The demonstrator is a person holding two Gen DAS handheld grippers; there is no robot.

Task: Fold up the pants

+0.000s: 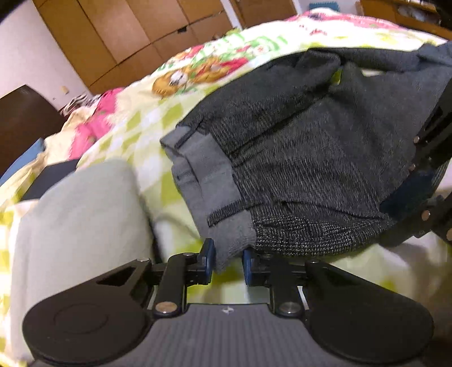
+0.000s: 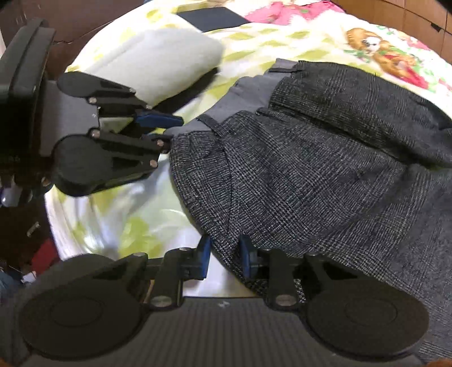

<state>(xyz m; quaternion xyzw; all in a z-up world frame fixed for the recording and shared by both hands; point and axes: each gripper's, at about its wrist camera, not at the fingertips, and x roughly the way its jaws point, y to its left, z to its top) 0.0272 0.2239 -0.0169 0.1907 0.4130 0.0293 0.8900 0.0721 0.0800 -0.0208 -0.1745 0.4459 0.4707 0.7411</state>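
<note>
Dark grey checked pants (image 1: 310, 158) lie bunched on a bed, their light grey waistband lining (image 1: 209, 180) turned out toward me. My left gripper (image 1: 227, 261) is shut on a corner of the waistband. In the right wrist view the pants (image 2: 325, 169) fill the right half. My right gripper (image 2: 224, 258) is shut on an edge of the checked cloth near the waist. The left gripper (image 2: 166, 128) shows at the left of that view, holding the waistband. The right gripper's fingers (image 1: 423, 158) show at the right edge of the left wrist view.
The bed has a green, white and pink patterned cover (image 1: 141, 118). A pale folded garment (image 1: 76, 225) lies left of the pants, also in the right wrist view (image 2: 158, 62). A dark flat item (image 2: 212, 18) lies beyond it. Wooden wardrobes (image 1: 127, 31) stand behind.
</note>
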